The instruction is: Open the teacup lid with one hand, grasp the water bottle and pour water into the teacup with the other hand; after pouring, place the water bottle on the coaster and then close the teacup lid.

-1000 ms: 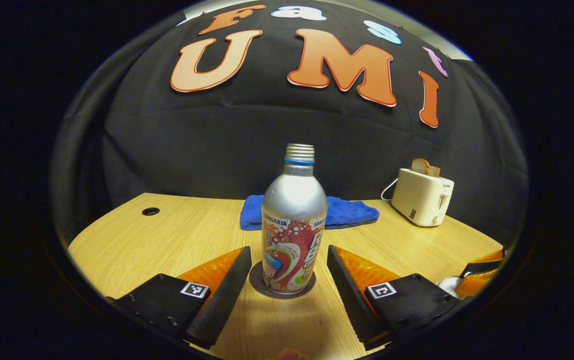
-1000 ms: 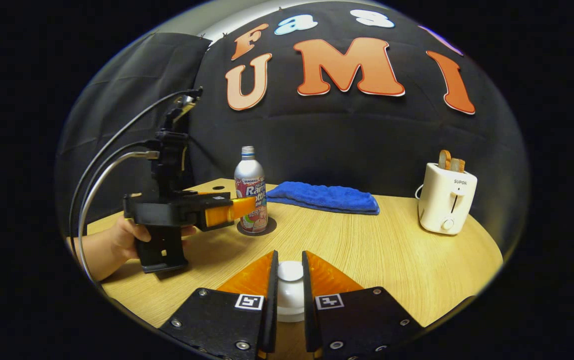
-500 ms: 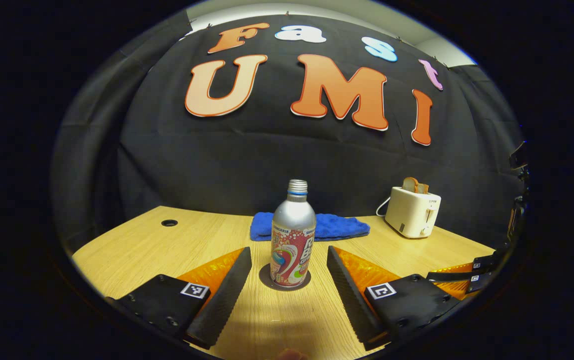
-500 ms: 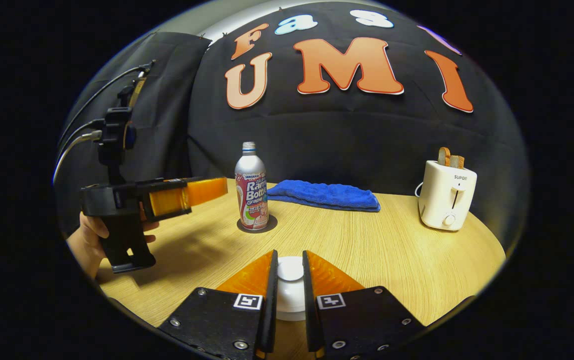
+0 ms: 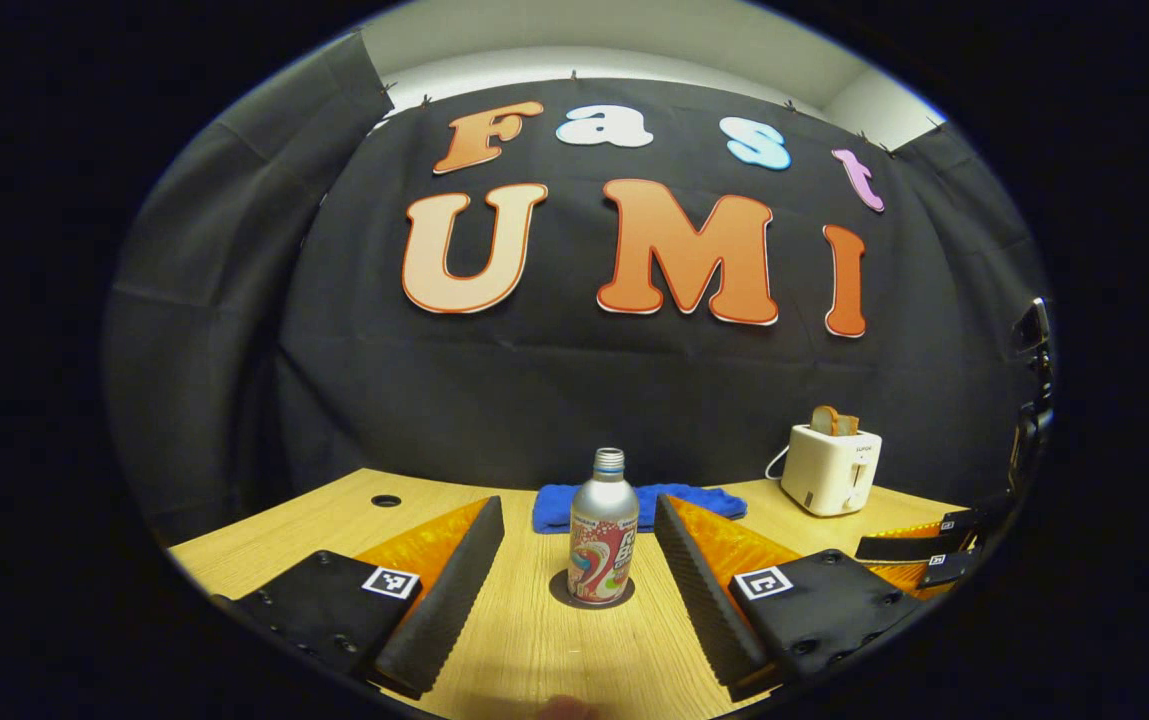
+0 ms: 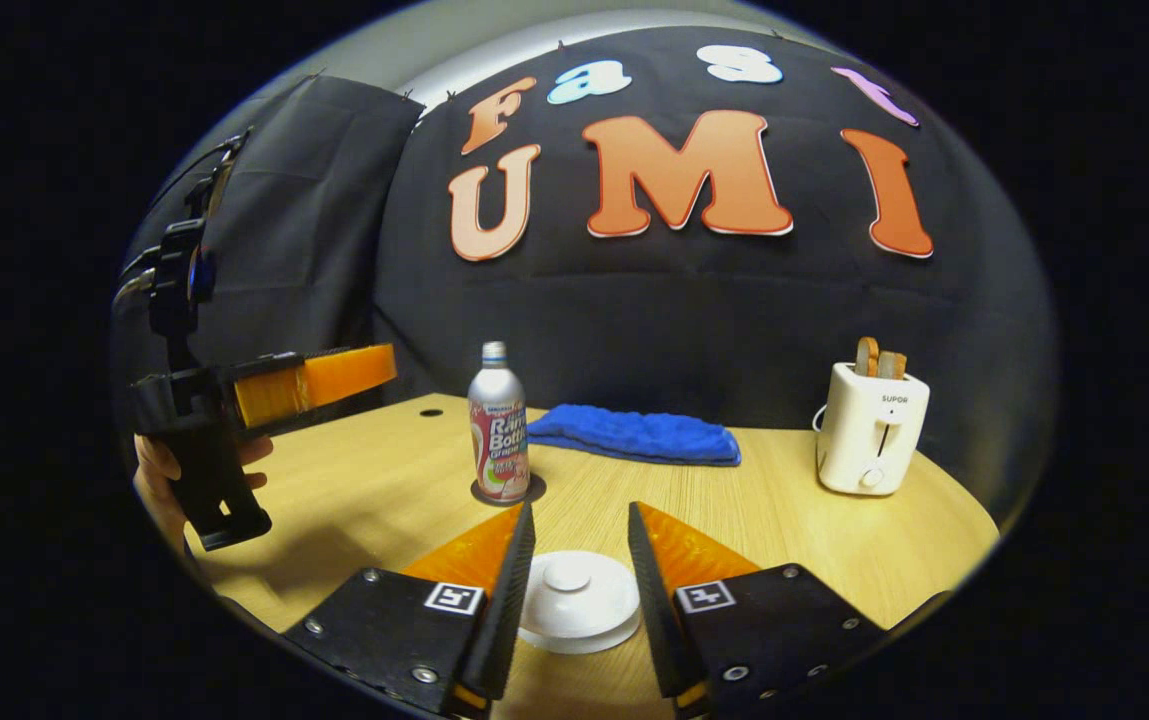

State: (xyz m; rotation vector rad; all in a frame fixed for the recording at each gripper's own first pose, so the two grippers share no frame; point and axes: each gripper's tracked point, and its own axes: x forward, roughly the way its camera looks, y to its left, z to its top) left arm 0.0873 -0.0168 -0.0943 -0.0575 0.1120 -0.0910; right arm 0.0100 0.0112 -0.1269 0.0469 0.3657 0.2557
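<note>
White teacup lid [image 6: 579,598] sits flat between the right gripper [image 6: 579,570] fingers, low in the right gripper view; jaws spread, a gap shows on each side of the knob, so no pinch on it. The cup under the lid is hidden, so I can't confirm the seat, but the lid looks level and down. Silver water bottle [image 5: 602,540] stands upright on the dark round coaster [image 5: 591,596], straight ahead of the left gripper [image 5: 579,560] and well beyond its fingertips. Left gripper jaws spread wide, holding nothing. In the right gripper view that same gripper [image 6: 264,390] hangs off to the left, above the worktop, held by a hand [image 6: 159,475], clear of the bottle [image 6: 499,435].

Progress judgement: bottle on coaster, lid on cup, both grippers empty — reads as the end state, nothing obvious left but pulling away. Whether water is in the cup can't be told.

Wood-grain worktop [image 6: 754,510], light tan, with a round cable hole [image 5: 385,500] ahead-left of the left gripper. Blue folded towel [image 6: 634,435] lies behind the bottle, near the back edge. White toaster [image 6: 872,428] with bread in its slots stands ahead-right of the right gripper. Black cloth wall behind it all, pale ceiling strip above.
</note>
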